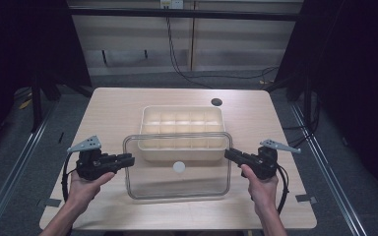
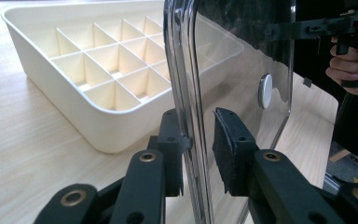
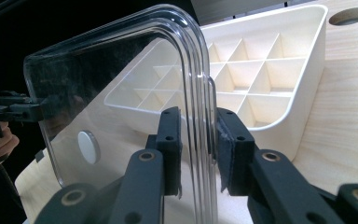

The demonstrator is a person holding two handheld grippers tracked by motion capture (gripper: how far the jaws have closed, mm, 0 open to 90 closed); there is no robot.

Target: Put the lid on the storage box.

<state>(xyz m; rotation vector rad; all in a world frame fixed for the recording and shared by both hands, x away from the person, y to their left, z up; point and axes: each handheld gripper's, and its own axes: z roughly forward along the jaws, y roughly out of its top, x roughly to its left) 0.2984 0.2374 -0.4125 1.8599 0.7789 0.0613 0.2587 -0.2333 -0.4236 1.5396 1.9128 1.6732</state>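
Pale wooden table point(image 1: 118, 105), rounded at the corners. Toward the far edge, about midway across, a cream tray point(image 1: 182, 107) divided into a grid of small square compartments, long side parallel to that edge. Near the far right corner, a dark round hole point(image 1: 216, 102) in the tabletop. By each near corner, a grey strip of tape on the floor: left point(image 1: 53, 202) and right point(image 1: 302, 198). Beyond the far edge, a black cable point(image 1: 173, 54) hanging down the panelled wall and trailing across the floor.

Clear rectangular lid point(image 1: 177, 166) held level, seemingly just above cream compartment tray point(image 1: 182, 114).
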